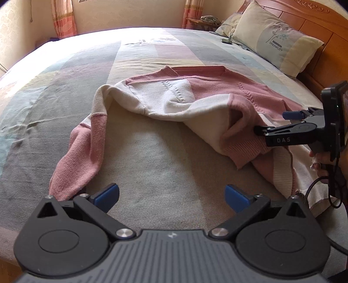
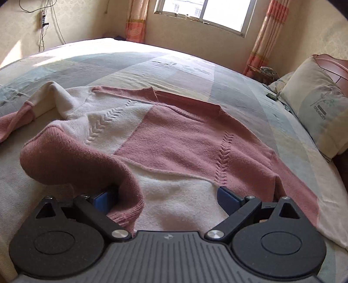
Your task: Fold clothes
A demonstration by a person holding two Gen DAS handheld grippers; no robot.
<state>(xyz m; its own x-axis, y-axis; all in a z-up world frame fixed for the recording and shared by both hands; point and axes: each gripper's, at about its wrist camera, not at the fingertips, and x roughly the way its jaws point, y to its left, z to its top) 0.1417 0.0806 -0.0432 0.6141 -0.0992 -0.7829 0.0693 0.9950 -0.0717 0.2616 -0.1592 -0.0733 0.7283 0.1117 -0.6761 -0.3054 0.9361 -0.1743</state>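
A pink and white knitted sweater [image 1: 174, 95] lies on the bed, its neck toward the far side; it also shows in the right wrist view [image 2: 184, 139]. One sleeve [image 1: 82, 148] trails toward my left gripper [image 1: 171, 197], which is open and empty just above the bedspread, the cuff next to its left finger. My right gripper [image 2: 167, 199] is open over the sweater's lower part; the other pink sleeve [image 2: 82, 161] is draped over its left finger. In the left wrist view the right gripper [image 1: 274, 123] sits at the folded sleeve cuff.
The bed has a pastel patchwork bedspread [image 1: 152, 165]. Pillows [image 1: 276, 37] lean against a wooden headboard [image 1: 322, 28] at the right. A small dark object [image 1: 227, 41] lies by the pillows. A window [image 2: 202, 13] and curtains are on the far wall.
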